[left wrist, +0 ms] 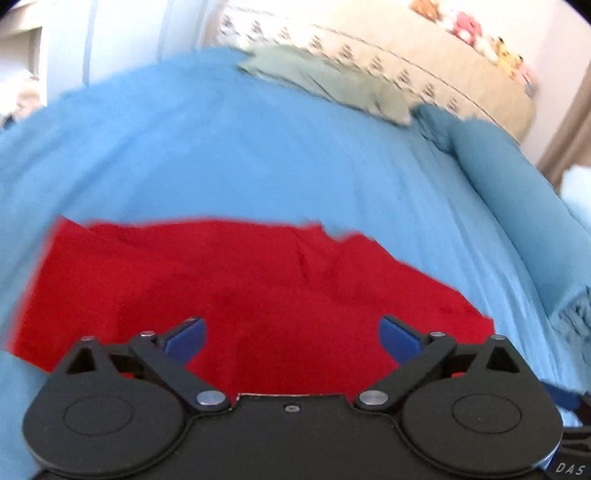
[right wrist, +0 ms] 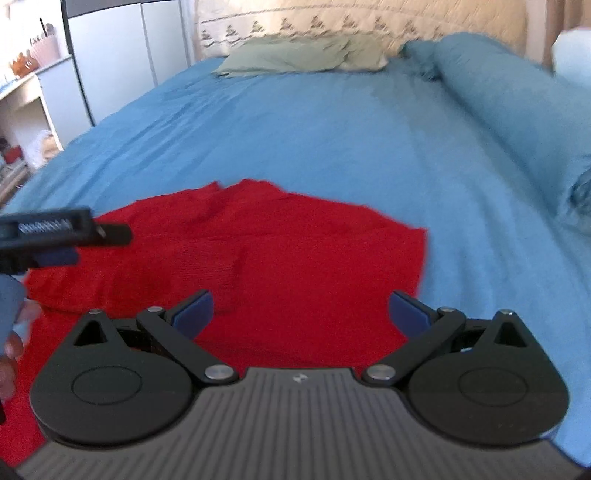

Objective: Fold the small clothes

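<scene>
Setting: a bed (right wrist: 295,122) covered with a blue sheet, seen from two cameras that each look out over a gripper.
Red cloth (left wrist: 236,295): a small red garment lies spread, with soft wrinkles, on the near part of the bed; its far edge is uneven, and its right side ends in a roughly straight edge in the right wrist view.
Left gripper (left wrist: 292,339): fingers spread wide apart with nothing between them; it hangs over the near edge of the red cloth, and contact with the fabric cannot be judged.
Right gripper (right wrist: 301,314): fingers also spread wide and empty, over the near middle of the red cloth.
Left gripper from the side (right wrist: 66,230): in the right wrist view it enters at the left edge, over the left part of the red cloth; a coiled spring shows in its black body.
Green cloth (right wrist: 288,55): a pale green crumpled piece lies at the far end of the bed, well apart from the red cloth.
Blue roll (right wrist: 509,110): a rolled blue blanket runs along the right side of the bed, beyond the red cloth.
Headboard (right wrist: 369,18): cream with a patterned band, behind the green cloth.
Sharpness: both views are slightly blurred.
</scene>
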### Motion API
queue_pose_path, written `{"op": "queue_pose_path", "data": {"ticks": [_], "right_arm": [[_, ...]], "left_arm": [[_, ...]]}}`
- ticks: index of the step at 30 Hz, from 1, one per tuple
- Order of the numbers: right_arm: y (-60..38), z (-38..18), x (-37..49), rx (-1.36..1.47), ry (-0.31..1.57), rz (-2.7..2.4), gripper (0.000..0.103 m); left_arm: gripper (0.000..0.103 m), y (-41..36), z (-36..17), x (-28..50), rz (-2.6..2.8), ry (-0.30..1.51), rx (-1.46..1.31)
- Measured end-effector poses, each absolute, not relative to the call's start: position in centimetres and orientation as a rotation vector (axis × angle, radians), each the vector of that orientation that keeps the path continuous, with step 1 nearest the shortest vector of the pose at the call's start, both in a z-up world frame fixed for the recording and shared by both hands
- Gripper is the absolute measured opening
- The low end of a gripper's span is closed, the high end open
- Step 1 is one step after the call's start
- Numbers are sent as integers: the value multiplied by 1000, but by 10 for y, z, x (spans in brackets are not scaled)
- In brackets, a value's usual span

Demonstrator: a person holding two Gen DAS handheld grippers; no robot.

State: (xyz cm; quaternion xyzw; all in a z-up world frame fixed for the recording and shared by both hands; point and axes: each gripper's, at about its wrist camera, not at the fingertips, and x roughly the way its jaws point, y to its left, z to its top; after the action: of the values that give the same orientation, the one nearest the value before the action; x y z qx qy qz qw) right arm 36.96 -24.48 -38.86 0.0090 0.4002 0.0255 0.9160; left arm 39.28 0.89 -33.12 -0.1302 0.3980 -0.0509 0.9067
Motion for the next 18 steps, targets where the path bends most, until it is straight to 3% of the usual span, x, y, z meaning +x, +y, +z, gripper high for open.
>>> {"op": "queue_pose_path", "data": {"ticks": [6, 10, 15, 18], "right_arm": [[-222, -401, 391, 188, 903, 150, 103], [-202, -427, 408, 256, 968, 117, 81], [-196, -447, 417, 318, 982, 19, 70], [-192, -446, 419, 318, 968, 17, 50]], "left_arm": [[102, 61, -319, 389, 1, 788, -250], [102, 77, -327, 390, 41, 798, -242], [102, 100, -330, 378, 48, 808, -251], [102, 103, -332, 375, 39, 814, -243]]}}
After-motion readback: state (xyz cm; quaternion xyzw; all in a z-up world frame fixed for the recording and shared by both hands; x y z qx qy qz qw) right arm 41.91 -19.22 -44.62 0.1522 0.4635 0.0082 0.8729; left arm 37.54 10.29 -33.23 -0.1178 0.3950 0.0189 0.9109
